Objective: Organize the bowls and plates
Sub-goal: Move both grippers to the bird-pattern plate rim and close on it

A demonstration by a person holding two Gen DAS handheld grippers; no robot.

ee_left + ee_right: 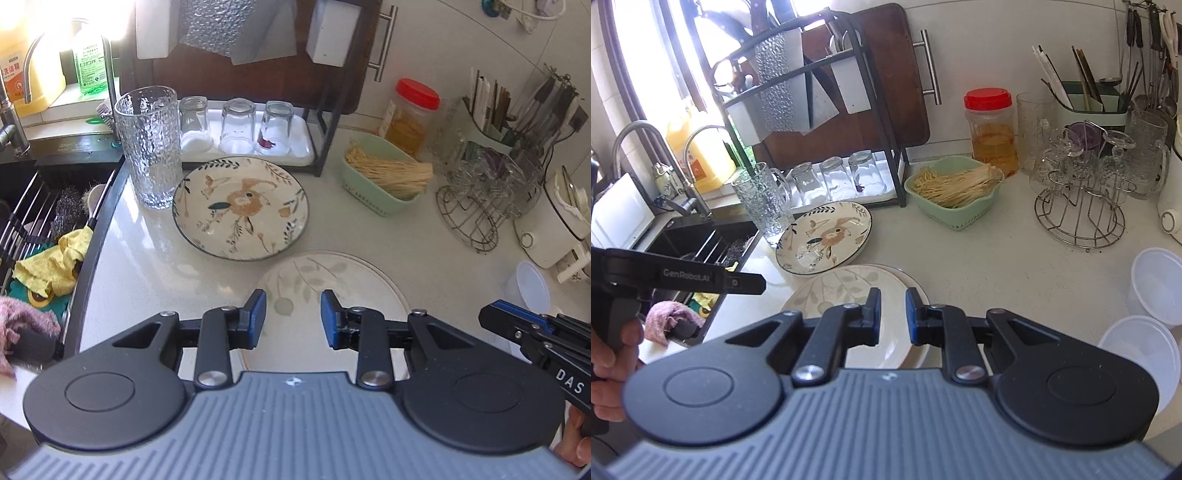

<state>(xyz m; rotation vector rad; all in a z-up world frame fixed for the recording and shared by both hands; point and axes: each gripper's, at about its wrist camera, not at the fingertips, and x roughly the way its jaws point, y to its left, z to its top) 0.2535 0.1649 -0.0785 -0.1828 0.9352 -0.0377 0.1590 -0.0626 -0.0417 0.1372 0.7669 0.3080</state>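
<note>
A floral plate (240,206) (823,236) lies flat on the white counter (369,236), in front of the glass rack. Nearer to me sits a pale leaf-patterned plate (332,280) (842,291); in the right wrist view it rests on a second plate. My left gripper (293,317) hovers over the pale plate's near part, open, with nothing between its pads. My right gripper (893,314) is above the same stack, shut with only a narrow slit and holding nothing. Two translucent plastic bowls (1156,280) (1141,347) stand at the right.
A textured glass pitcher (149,147) stands left of the floral plate. Behind it is a tray of upturned glasses (236,125). A green basket of noodles (384,177), a red-lidded jar (413,114) and a wire glass stand (476,206) are to the right. The sink (37,206) is at the left.
</note>
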